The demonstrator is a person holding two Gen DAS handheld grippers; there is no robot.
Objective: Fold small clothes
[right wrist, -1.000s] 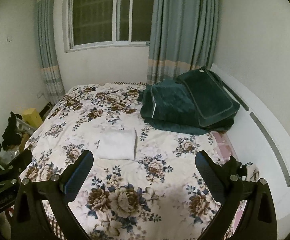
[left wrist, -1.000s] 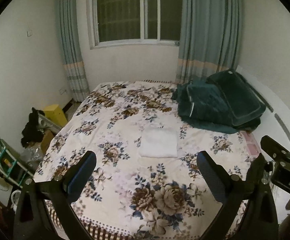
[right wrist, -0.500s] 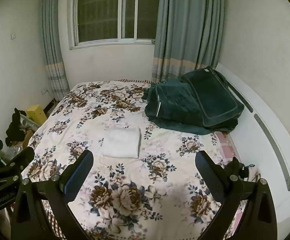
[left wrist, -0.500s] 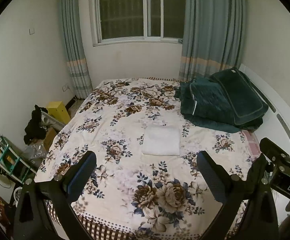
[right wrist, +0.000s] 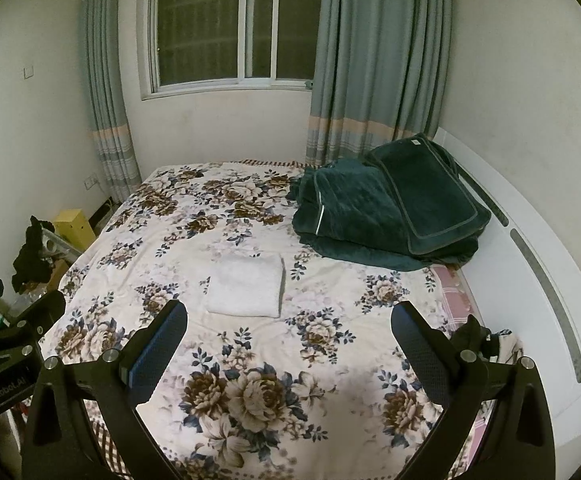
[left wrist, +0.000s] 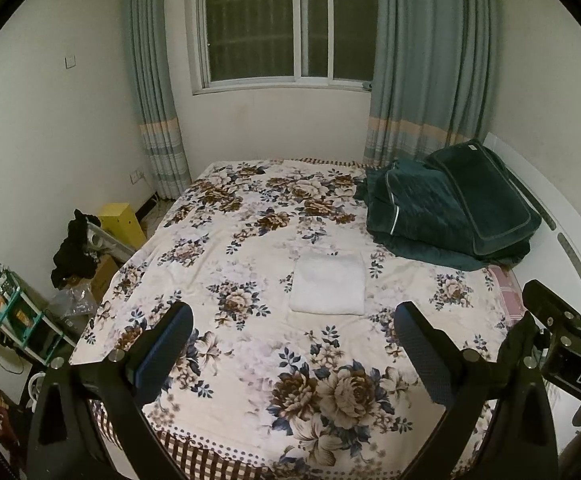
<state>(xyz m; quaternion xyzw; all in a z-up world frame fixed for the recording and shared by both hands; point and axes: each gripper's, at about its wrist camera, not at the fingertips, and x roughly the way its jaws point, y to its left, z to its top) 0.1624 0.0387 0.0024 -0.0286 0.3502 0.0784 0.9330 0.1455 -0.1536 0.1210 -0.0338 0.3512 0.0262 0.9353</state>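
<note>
A white cloth (left wrist: 329, 283), folded into a neat rectangle, lies flat in the middle of the flowered bedspread (left wrist: 250, 240); it also shows in the right wrist view (right wrist: 246, 285). My left gripper (left wrist: 292, 334) is open and empty, held above the foot of the bed, well short of the cloth. My right gripper (right wrist: 288, 334) is open and empty too, level with the left one. A small dark garment (right wrist: 476, 336) lies at the bed's right edge beside my right finger.
A folded dark green blanket (right wrist: 386, 208) sits at the far right of the bed. The white headboard (right wrist: 530, 264) runs along the right. Left of the bed are a yellow box (left wrist: 120, 220), black clothes (left wrist: 72, 250) and a small shelf (left wrist: 6, 312). The window (left wrist: 286, 24) is behind.
Both grippers have drawn back and up from the bed, so the cloth and bed look farther off. Both stay open. The cloth has not moved.
</note>
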